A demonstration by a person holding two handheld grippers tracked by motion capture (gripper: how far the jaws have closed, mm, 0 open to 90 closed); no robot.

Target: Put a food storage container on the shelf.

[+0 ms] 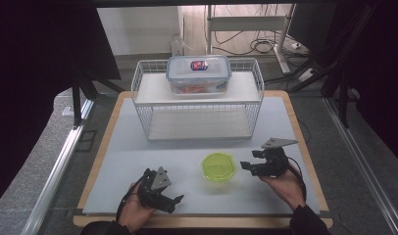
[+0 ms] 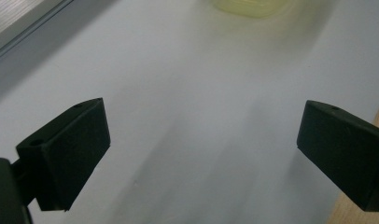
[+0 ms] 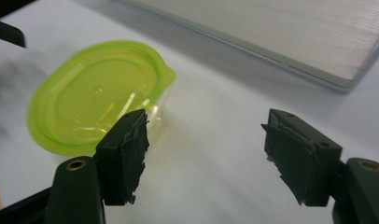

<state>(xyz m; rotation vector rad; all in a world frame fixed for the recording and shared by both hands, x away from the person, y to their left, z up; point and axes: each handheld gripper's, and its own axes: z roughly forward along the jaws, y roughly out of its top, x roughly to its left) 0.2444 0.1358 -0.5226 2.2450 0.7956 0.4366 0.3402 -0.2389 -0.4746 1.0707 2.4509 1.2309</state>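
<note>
Overhead, high view: clear lidded plastic box (image 1: pixel 199 73) on white wire shelf rack (image 1: pixel 143 93); lime-green translucent round lid (image 1: pixel 218 167) on desk (image 1: pixel 113 161), untouched. Left gripper (image 2: pixel 201 135) view: jaws spread, empty. Right gripper (image 3: pixel 204 144) view: released beside lid; nothing evidently begun.

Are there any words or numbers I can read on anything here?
Sticker on the clear box's lid: a red and blue label, too small and blurred to read.
Green lid: no writing that shows.
Wire rack, the left gripper and the right gripper: no writing.
</note>
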